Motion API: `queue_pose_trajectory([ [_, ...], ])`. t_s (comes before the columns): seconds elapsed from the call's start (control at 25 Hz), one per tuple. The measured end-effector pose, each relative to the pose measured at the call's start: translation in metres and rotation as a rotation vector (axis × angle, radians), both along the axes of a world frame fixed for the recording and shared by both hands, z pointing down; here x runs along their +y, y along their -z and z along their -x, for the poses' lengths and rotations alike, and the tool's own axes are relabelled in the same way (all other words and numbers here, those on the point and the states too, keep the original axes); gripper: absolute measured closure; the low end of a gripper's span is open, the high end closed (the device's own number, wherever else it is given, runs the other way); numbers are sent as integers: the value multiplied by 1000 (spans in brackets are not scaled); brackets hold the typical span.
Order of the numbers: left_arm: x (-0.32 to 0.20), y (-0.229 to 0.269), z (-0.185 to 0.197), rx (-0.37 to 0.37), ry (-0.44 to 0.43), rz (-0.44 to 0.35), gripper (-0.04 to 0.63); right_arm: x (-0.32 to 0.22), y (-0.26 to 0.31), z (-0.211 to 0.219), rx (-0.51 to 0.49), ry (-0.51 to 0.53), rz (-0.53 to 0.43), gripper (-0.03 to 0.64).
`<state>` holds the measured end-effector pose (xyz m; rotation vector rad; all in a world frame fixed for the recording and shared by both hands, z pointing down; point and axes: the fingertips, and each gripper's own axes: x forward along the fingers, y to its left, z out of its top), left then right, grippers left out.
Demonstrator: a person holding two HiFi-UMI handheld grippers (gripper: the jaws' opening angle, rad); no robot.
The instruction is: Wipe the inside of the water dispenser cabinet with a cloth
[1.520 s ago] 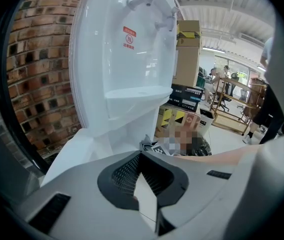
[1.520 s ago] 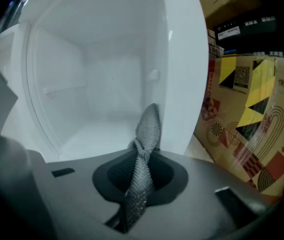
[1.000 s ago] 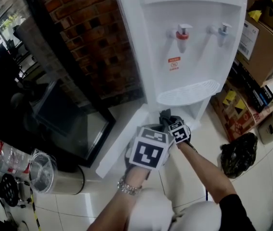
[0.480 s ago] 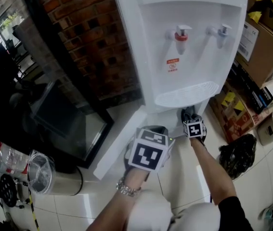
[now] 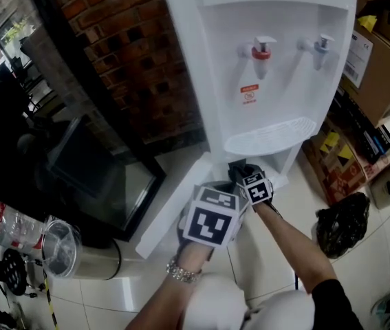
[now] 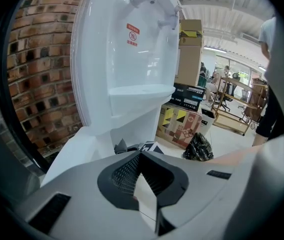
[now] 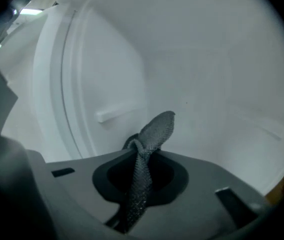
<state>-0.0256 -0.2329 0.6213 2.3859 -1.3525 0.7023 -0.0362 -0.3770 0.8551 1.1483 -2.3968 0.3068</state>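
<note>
The white water dispenser [image 5: 263, 60] stands ahead, its low cabinet door [image 5: 174, 198] swung open to the left. My right gripper [image 5: 239, 170] reaches under the drip tray [image 5: 270, 135] into the cabinet. In the right gripper view it [image 7: 140, 146] is shut on a grey mesh cloth [image 7: 154, 129], whose free end stands up close to the white inner wall [image 7: 197, 84]. My left gripper [image 5: 215, 188] hangs just outside beside the door. In the left gripper view its jaws [image 6: 140, 156] meet at the tip and hold nothing I can make out.
Cardboard boxes [image 5: 377, 60] and a black bag [image 5: 339, 222] crowd the floor on the right. A brick wall [image 5: 133, 53] and a dark glass-fronted unit [image 5: 105, 177] stand to the left. A clear plastic container [image 5: 60, 246] sits at lower left.
The right gripper with the cloth swung out to the right of the cabinet half a second ago and has come back left under the drip tray. The left gripper has stayed put.
</note>
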Motion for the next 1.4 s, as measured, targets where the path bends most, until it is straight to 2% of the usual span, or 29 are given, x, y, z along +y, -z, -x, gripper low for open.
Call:
queue_pose_trajectory([
  [0.08, 0, 0, 1, 0, 1, 0, 594, -3, -10, -6, 9, -16, 27, 588],
  [0.2, -1, -1, 2, 0, 3, 0, 594, -20, -39, -57, 27, -162, 96, 588],
  [0.32, -2, -2, 0, 2, 1, 3, 594, -33, -30, -115, 56, -331, 82, 588],
  [0.4, -2, -3, -3, 3, -6, 4, 594, -34, -22, -133, 60, -368, 62, 588],
  [0.64, -2, -3, -7, 6, -17, 6, 594, -29, -22, -104, 52, -306, 48, 588],
  [0.72, -2, -3, -4, 7, -10, 4, 594, -23, -21, -73, 40, -228, 31, 588],
  [0.88, -1, -2, -2, 9, -8, 3, 594, 4, -3, -1, 12, 0, -13, 588],
  [1.0, -1, -2, 0, 7, -7, 4, 594, 12, -6, 12, 23, 53, 2, 588],
  [1.12, -1, -1, 1, 11, -6, 2, 594, -5, -27, -21, 38, -42, 34, 588],
  [1.2, -1, -1, 0, 12, -8, 0, 594, -17, -33, -61, 56, -144, 57, 588],
  [1.32, -3, -2, -2, 14, -10, 1, 594, -27, -50, -124, 56, -317, 142, 588],
  [1.4, -3, -2, -6, 15, -18, 3, 594, -28, -54, -142, 48, -361, 165, 589],
])
